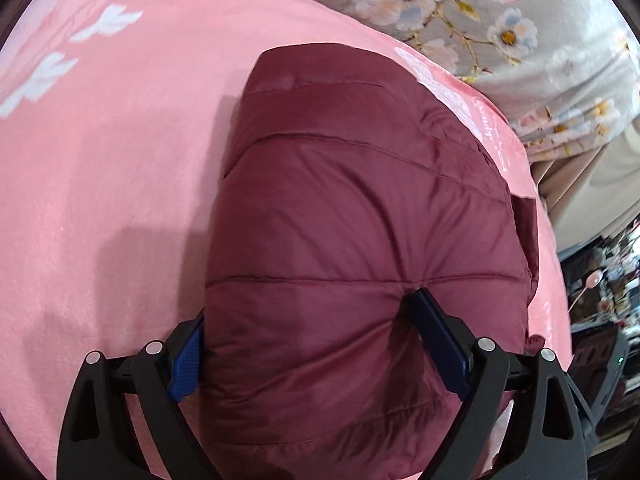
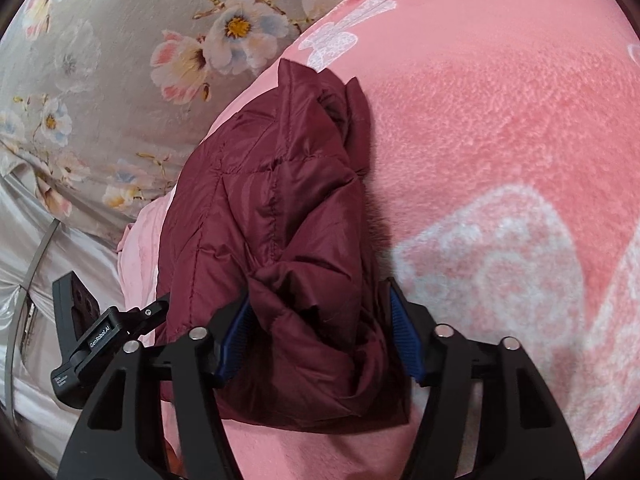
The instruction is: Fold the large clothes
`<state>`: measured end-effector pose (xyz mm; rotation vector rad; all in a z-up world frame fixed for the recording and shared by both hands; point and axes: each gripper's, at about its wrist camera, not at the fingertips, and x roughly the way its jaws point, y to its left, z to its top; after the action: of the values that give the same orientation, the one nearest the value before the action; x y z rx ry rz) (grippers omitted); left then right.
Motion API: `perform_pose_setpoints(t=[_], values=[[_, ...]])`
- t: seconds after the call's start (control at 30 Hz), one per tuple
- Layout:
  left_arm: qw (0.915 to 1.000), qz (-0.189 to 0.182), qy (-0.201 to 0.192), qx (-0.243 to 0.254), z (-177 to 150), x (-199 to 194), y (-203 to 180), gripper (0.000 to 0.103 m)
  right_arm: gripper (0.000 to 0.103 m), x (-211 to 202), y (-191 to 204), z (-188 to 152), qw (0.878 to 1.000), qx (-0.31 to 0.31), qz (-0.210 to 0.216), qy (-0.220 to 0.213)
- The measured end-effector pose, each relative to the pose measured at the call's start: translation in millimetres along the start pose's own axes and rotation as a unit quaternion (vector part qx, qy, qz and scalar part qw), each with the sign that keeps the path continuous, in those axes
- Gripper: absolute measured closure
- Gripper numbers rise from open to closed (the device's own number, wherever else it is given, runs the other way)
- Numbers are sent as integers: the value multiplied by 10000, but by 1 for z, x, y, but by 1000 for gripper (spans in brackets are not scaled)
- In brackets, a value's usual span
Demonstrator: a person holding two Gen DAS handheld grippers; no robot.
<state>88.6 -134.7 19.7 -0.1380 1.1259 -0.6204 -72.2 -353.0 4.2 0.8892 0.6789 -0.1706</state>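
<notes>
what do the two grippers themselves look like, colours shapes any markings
Both the left gripper and the right gripper have matte black angular linkage arms with triangular cutouts, round silver pivot pins, and blue ribbed pads lining the fingers. In the right wrist view a black boxy module bears white "GenRobot.AI" lettering.

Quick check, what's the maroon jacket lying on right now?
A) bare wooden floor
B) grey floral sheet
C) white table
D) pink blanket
D: the jacket lies on the pink blanket, which shows on both sides of it in both wrist views; the floral sheet only borders the blanket's far edge.
</notes>
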Motion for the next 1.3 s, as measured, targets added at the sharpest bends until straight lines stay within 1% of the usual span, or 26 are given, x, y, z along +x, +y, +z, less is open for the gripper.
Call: perform_pose_setpoints(t=[0.03, 0.07, 0.1, 0.13, 0.17, 0.2, 0.23, 0.33, 0.43, 0.57, 0.73, 0.83, 0.9, 1.0, 1.07, 1.2, 1.3], values=[[10000, 43, -28, 64, -1, -2, -1, 20, 63, 1, 2, 1, 10000, -2, 33, 38], [9998, 96, -81, 166, -1, -6, -5, 28, 67, 1, 4, 2, 10000, -54, 12, 33], [9994, 158, -134, 287, -1, -11, -8, 32, 76, -2, 10, 3, 9998, -190, -51, -27], [9988, 199, -184, 405, -1, -16, -12, 41, 83, -5, 15, 3, 9996, -280, -77, -63], [9983, 221, -227, 482, 0, -20, -14, 51, 85, -9, 21, 3, 9992, -370, -103, -118], [9975, 234, -302, 602, 1, -28, -18, 55, 87, -14, 26, 4, 9987, -449, -128, -193], [9970, 209, -352, 660, 3, -33, -20, 64, 88, -20, 34, 5, 9979, -546, -150, -302], [9943, 38, -594, 887, 8, -56, -31, 72, 89, -40, 58, 9, 9942, -829, -238, -644], [9890, -93, -920, 1152, 16, -83, -43, 73, 89, -63, 89, 12, 9857, -1252, -342, -1075], [9784, -271, -1461, 1437, 31, -125, -57, 74, 89, -86, 127, 20, 9740, -1646, -301, -1528], [9597, -264, -2164, 1776, 53, -170, -69, 73, 89, -106, 172, 36, 9572, -2072, -43, -2022], [9476, -180, -2534, 1939, 70, -196, -66, 74, 89, -109, 199, 44, 9470, -2323, 94, -2218], [9414, -136, -2713, 1999, 77, -208, -60, 73, 89, -107, 219, 48, 9407, -2474, 184, -2315], [9292, -17, -3061, 2072, 93, -230, -44, 73, 89, -98, 253, 53, 9280, -2776, 311, -2466], [9234, 56, -3215, 2097, 103, -238, -33, 73, 89, -89, 274, 55, 9214, -2929, 374, -2526], [9141, 142, -3487, 2064, 122, -249, -6, 73, 89, -62, 307, 58, 9096, -3188, 541, -2608], [9074, 188, -3663, 2053, 136, -250, 17, 73, 89, -39, 324, 63, 9041, -3318, 655, -2611]])
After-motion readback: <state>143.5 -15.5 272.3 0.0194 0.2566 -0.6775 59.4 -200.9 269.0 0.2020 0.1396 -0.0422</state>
